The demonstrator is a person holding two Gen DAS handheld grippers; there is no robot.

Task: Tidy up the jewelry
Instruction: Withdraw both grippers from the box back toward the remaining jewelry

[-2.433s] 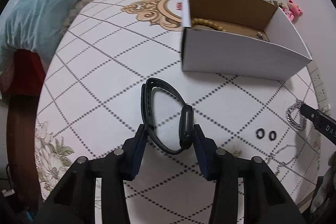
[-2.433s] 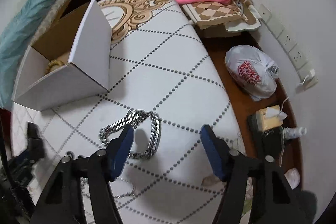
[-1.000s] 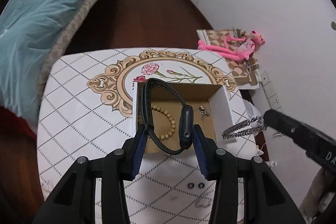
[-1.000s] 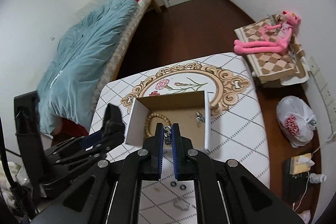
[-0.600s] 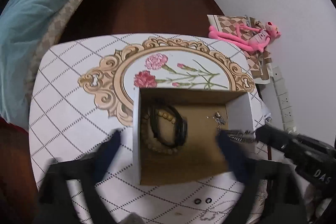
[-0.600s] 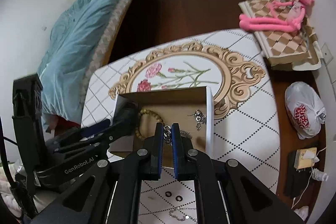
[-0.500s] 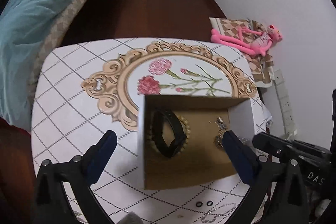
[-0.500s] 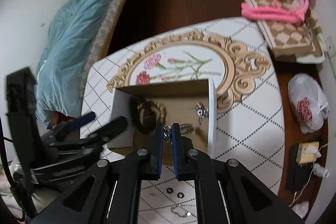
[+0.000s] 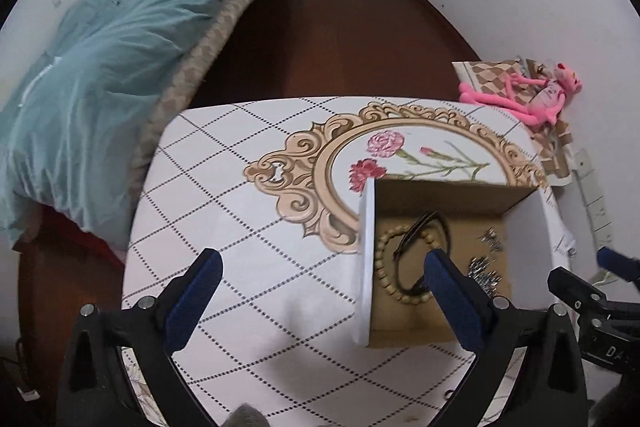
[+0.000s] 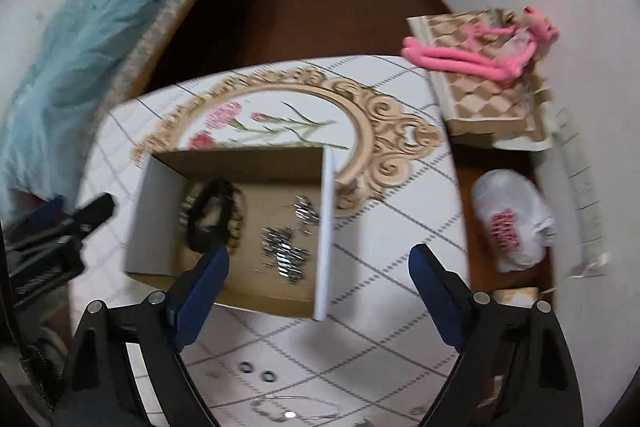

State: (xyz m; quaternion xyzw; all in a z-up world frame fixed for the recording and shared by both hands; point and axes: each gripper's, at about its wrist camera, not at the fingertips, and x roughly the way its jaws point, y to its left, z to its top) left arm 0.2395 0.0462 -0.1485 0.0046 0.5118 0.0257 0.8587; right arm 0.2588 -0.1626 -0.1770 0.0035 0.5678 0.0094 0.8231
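An open cardboard box [image 9: 366, 267] [image 10: 326, 227] stands on the patterned table. Inside it lie a black smart band [image 9: 420, 239] [image 10: 210, 219] on a wooden bead bracelet [image 9: 384, 267] [image 10: 236, 227], a silver chain bracelet [image 9: 484, 271] [image 10: 284, 255] and a small silver piece [image 9: 493, 239] [image 10: 306, 213]. My left gripper [image 9: 320, 291] is open and empty, high above the box's left wall. My right gripper [image 10: 318, 287] is open and empty above the box's near right corner. Two small black rings [image 10: 256, 371] and a thin silver chain [image 10: 292, 409] lie on the table in front of the box.
A bed with a blue quilt [image 9: 100, 67] stands left of the table. A pink plush toy [image 10: 480, 47] lies on a checked cushion to the right. A white plastic bag [image 10: 512, 223] sits on the floor by the wall.
My left gripper let the black band fall into the box and opened wide. My right gripper opened and dropped the silver chain bracelet into the box. Both grippers are now empty.
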